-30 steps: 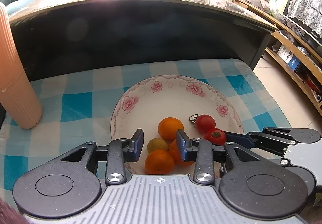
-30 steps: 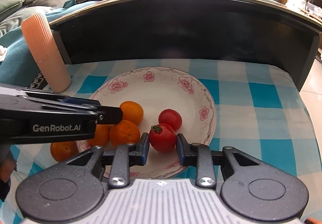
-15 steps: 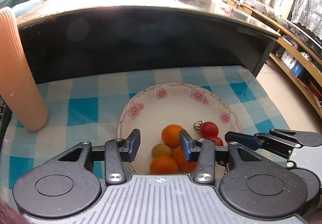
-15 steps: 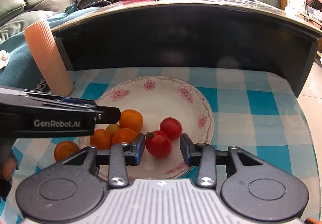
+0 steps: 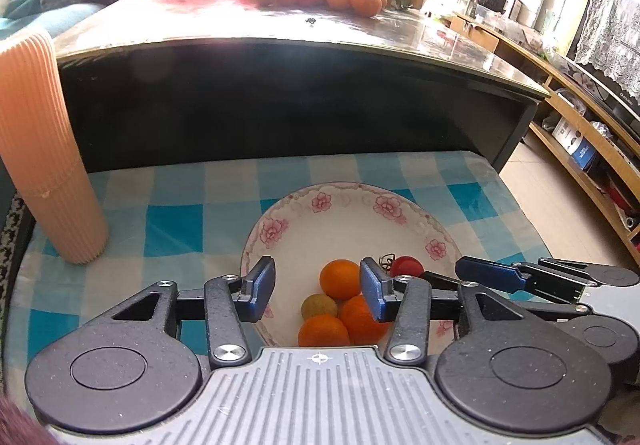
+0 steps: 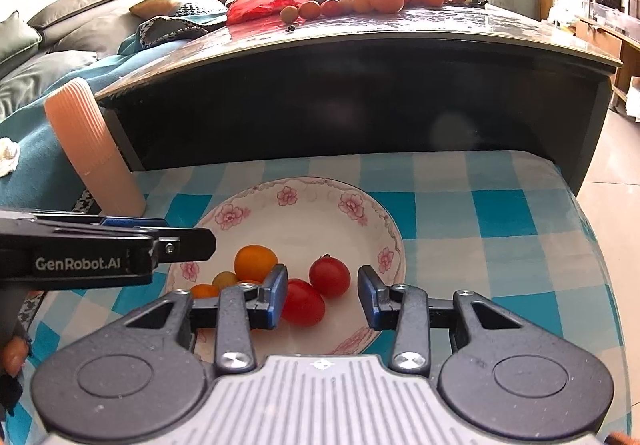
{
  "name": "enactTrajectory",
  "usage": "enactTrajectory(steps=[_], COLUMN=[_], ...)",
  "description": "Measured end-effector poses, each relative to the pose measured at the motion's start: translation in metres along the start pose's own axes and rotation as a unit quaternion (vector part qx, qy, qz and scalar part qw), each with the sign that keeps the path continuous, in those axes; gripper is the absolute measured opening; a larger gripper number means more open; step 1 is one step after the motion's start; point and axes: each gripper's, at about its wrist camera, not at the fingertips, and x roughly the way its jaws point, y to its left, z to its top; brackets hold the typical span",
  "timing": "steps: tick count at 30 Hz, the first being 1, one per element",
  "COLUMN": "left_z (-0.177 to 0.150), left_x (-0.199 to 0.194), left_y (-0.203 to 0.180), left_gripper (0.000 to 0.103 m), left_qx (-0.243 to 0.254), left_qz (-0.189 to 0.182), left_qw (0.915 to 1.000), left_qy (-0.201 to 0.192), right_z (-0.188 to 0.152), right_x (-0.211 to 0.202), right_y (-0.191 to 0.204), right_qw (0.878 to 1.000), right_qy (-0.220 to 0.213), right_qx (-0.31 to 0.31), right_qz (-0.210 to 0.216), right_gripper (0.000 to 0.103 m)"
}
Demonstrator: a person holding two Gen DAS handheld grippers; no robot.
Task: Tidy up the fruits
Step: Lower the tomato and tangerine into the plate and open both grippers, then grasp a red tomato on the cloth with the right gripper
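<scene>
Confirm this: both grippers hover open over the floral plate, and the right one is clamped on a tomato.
Wrong on the clamp. The right wrist view shows the right gripper with jaws apart, the tomato lying free on the floral plate. The left gripper is open too.
</scene>
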Motion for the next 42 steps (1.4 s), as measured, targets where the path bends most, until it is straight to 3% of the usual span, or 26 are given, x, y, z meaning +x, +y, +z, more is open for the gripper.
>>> enactTrajectory(steps=[11,20,32,42], left_z=[-0.002,-0.017,-0.063,-0.109], left_x=[-0.005,-0.026,-0.063,-0.082], left_y=[-0.004,-0.005,-0.002,0.007], left_gripper=[0.063,0.065,0.067,0.068], left_qx=[-0.006,0.001,0.031,0.021], left_qz=[-0.019,-0.013,-0.002,-0.005], left_qw=[0.9998,0.9999,0.9990,0.9977], left_qy=[0.009,0.011,0.032,0.064], right_z=[0.001,-0.003,-0.036,-0.067], right_x=[-0.010,-0.034,-0.053,-0.051], right_y=[0.000,0.004,0.027,0.053], right_qw=[1.000,1.000,0.998,0.993], right_qy=[0.001,0.001,0.033,0.062], right_qx=[-0.003,-0.013,-0.058,-0.096], right_qz=[-0.005,-0.008,0.005,0.022], right_gripper=[0.054,0.054,0.054,0.054])
